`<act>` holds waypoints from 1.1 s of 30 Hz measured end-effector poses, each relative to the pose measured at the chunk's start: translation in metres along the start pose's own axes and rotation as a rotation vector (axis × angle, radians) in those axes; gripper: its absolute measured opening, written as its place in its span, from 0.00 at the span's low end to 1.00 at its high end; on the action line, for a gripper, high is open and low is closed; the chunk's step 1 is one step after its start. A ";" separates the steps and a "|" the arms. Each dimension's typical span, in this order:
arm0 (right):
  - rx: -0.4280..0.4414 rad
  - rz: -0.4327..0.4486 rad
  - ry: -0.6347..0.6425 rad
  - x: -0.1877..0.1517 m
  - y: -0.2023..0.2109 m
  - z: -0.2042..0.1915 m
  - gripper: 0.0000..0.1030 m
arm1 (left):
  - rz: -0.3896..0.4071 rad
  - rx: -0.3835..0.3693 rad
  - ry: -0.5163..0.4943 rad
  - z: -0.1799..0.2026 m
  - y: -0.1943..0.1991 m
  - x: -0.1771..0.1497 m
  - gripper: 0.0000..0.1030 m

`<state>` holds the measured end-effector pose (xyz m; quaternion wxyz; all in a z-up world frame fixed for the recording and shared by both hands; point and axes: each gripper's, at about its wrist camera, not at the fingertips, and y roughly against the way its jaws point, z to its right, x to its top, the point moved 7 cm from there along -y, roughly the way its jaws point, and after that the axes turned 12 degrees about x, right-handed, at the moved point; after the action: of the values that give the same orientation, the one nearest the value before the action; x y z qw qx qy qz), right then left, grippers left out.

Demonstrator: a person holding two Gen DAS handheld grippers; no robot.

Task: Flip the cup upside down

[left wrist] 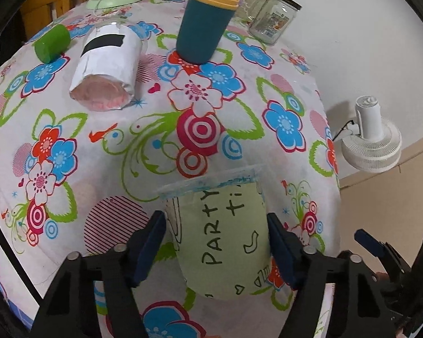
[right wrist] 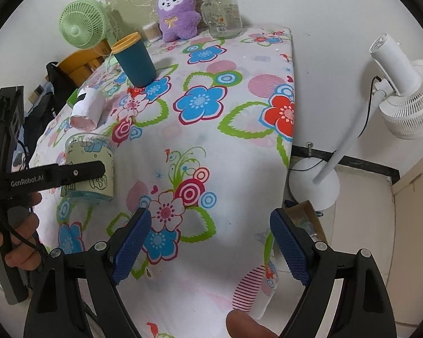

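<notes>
The clear plastic cup (left wrist: pixel 222 233) with the pale green "PARTY" sleeve sits between the left gripper (left wrist: pixel 215 249) fingers, and its orientation is the heart of the matter: in the right wrist view the cup (right wrist: pixel 88 169) stands on the floral tabletop (right wrist: pixel 225 129) with its blue-tinted rim down and its closed base up — so the flip looks essentially done. What seems left is only to let go and draw the left gripper away. Its blue fingers (left wrist: pixel 149 248) flank the cup on both sides; the right-hand one appears to touch the sleeve, while a sliver of gap may show on the other, so I judge the hold light or just loosening and cannot say firmly that it is clamped. The right gripper (right wrist: pixel 211 248) hangs over the near edge of the tabletop with its fingers spread wide and nothing between them. As for the other vessels: the teal cup (left wrist: pixel 204 25) with a yellow rim stands upright, contents hidden from here; the glass jar (left wrist: pixel 273 18) at the back looks empty; a white-wrapped cup (left wrist: pixel 107 67) lies on its side near a green cylinder (left wrist: pixel 52 43), its pinkish end facing the left wrist camera — whether anything is inside cannot be told.
</notes>
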<state>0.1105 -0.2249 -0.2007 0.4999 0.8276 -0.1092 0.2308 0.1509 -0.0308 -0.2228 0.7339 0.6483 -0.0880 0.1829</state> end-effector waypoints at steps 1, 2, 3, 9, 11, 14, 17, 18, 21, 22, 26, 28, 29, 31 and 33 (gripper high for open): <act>0.002 0.000 -0.002 0.000 0.000 0.000 0.85 | 0.004 0.002 -0.009 0.001 0.001 -0.001 0.67; 0.003 0.001 -0.003 0.000 -0.001 0.000 0.85 | 0.007 0.004 -0.013 0.002 0.002 -0.001 0.66; 0.005 0.002 -0.005 0.000 -0.001 -0.001 0.85 | 0.008 0.005 -0.019 0.002 0.003 -0.003 0.66; 0.011 0.005 -0.008 0.001 -0.002 -0.003 0.85 | 0.007 0.004 -0.027 0.002 0.004 -0.008 0.66; 0.011 0.004 -0.007 0.001 -0.002 -0.002 0.85 | 0.006 0.003 -0.030 0.002 0.005 -0.009 0.66; 0.011 0.004 -0.008 0.000 -0.002 -0.002 0.85 | 0.001 -0.009 -0.038 0.005 0.003 -0.011 0.63; 0.010 0.003 -0.011 0.000 -0.003 -0.002 0.85 | 0.015 -0.008 -0.052 0.007 0.004 -0.011 0.61; 0.011 0.003 -0.011 -0.001 -0.003 -0.002 0.85 | 0.015 -0.008 -0.060 0.008 0.005 -0.011 0.60; 0.017 0.003 -0.018 -0.002 -0.005 -0.001 0.85 | -0.001 -0.014 -0.109 0.011 0.007 -0.012 0.60; 0.019 0.003 -0.019 -0.002 -0.005 0.000 0.85 | -0.003 -0.009 -0.136 0.011 0.008 -0.013 0.60; 0.034 0.007 -0.015 -0.001 -0.008 -0.001 0.85 | -0.024 0.039 -0.277 0.003 0.016 -0.011 0.59; 0.042 0.011 -0.011 0.000 -0.009 -0.004 0.85 | -0.061 0.064 -0.365 -0.003 0.019 -0.008 0.59; 0.047 0.013 -0.009 0.001 -0.010 -0.005 0.85 | -0.076 0.081 -0.403 -0.007 0.021 -0.007 0.59; 0.058 0.015 -0.006 0.001 -0.011 -0.008 0.85 | -0.105 0.112 -0.471 -0.014 0.024 -0.005 0.59; 0.065 0.017 -0.002 0.001 -0.013 -0.011 0.85 | -0.156 0.149 -0.543 -0.024 0.026 -0.003 0.59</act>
<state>0.1138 -0.2086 -0.2062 0.4707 0.8426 -0.1090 0.2378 0.1357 -0.0055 -0.2029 0.6457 0.7304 -0.2173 -0.0483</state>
